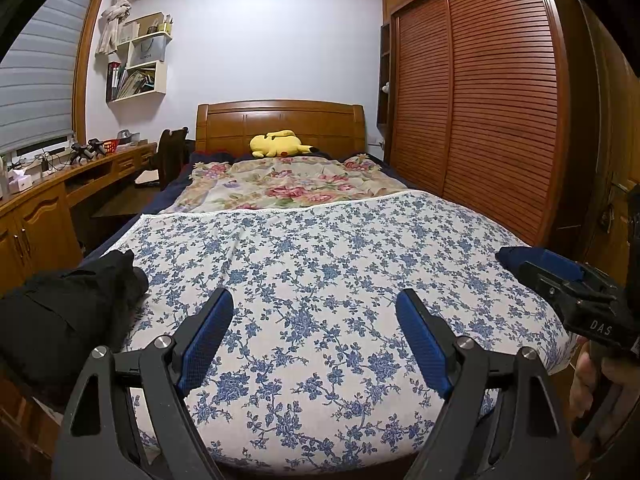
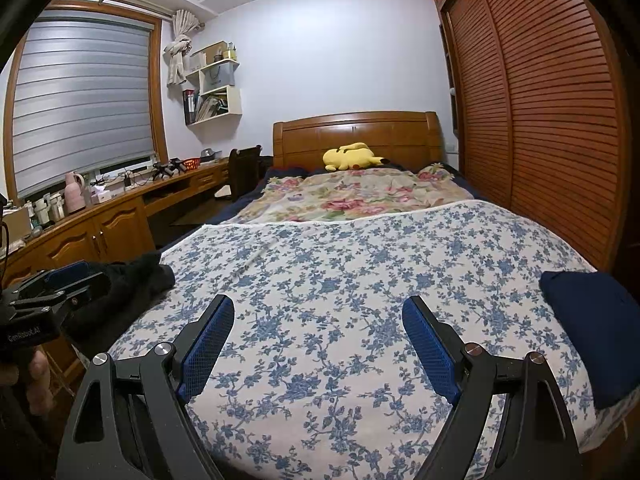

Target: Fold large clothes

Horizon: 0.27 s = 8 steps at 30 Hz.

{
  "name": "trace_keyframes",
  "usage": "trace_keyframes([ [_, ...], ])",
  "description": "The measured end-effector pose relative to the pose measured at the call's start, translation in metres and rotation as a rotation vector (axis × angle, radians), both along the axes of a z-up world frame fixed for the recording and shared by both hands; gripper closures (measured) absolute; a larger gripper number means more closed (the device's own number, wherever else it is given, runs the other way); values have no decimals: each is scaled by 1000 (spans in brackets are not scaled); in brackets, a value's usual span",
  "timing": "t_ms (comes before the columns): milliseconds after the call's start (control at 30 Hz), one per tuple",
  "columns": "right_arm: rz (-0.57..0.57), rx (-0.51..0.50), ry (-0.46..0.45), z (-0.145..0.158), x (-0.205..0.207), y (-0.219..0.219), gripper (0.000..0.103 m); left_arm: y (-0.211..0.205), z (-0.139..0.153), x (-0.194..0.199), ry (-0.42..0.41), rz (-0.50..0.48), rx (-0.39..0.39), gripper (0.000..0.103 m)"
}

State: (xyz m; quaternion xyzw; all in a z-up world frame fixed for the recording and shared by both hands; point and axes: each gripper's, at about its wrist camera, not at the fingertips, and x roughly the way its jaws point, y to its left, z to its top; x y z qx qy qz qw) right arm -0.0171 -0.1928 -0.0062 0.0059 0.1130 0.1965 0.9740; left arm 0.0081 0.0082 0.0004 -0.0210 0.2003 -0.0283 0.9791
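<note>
While both tools gape empty, black clothes point(image 1: 68, 312) lie bunched on the bed point(image 1: 320, 264).

This is a bedroom in a home. A bed point(image 1: 320, 280) with a wooden headboard point(image 1: 280, 122) fills the room, spread with floral covers and topped by a yellow plush toy point(image 1: 276, 145). Louvred wooden wardrobe doors point(image 1: 480, 112) line one side; a wooden tabletop point(image 2: 120, 196), wall shelves point(image 2: 214, 88) and a blinded window point(image 2: 80, 100) line the other.
</note>
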Motion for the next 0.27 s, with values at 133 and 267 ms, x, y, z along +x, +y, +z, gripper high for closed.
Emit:
trace_keyframes([
  [133,-1,0,0,-1,0,1,16,0,0,0,1,0,0,19],
  [267,2,2,2,-1,2,2,16,1,0,-1,2,-1,0,19],
])
